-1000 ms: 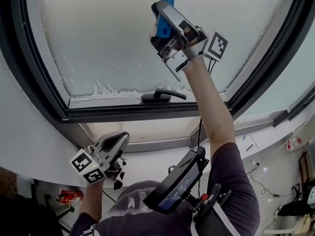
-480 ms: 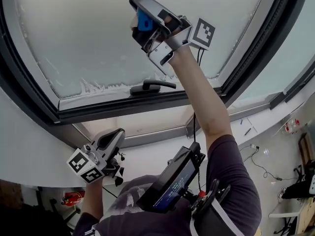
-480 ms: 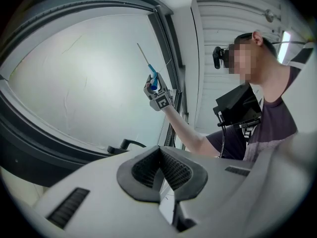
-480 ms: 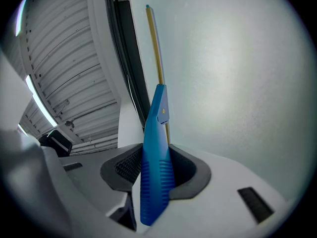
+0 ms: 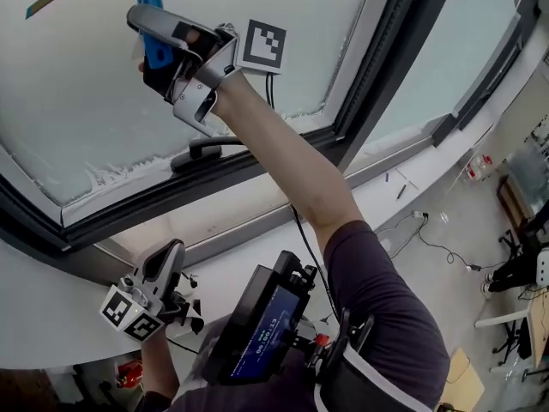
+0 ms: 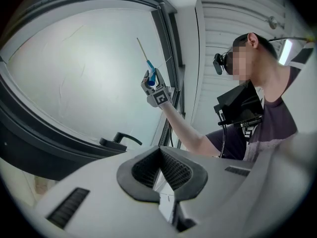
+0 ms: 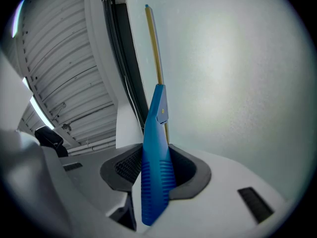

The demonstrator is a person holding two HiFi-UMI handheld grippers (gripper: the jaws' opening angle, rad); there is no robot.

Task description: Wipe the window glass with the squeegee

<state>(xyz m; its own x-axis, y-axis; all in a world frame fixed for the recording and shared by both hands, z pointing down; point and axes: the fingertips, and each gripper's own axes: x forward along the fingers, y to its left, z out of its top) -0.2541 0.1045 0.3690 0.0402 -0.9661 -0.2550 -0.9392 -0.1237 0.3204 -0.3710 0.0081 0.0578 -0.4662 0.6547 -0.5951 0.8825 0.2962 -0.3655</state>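
Two grippers are seen: low and nearest, the left gripper [image 6: 159,171] is held idle, jaws pressed together on nothing. Higher up, the right gripper [image 7: 156,177] is clamped on the ribbed blue handle of the squeegee [image 7: 154,148], which is judged light and stiff, with the ribs giving a non-slip hold there; the thin blade [image 7: 154,46] edge is probably flexible. The handle's long axis is pointed away from the jaws toward the window glass [image 5: 77,110], with the blade set crosswise, seemingly against the pane; contact cannot be confirmed.
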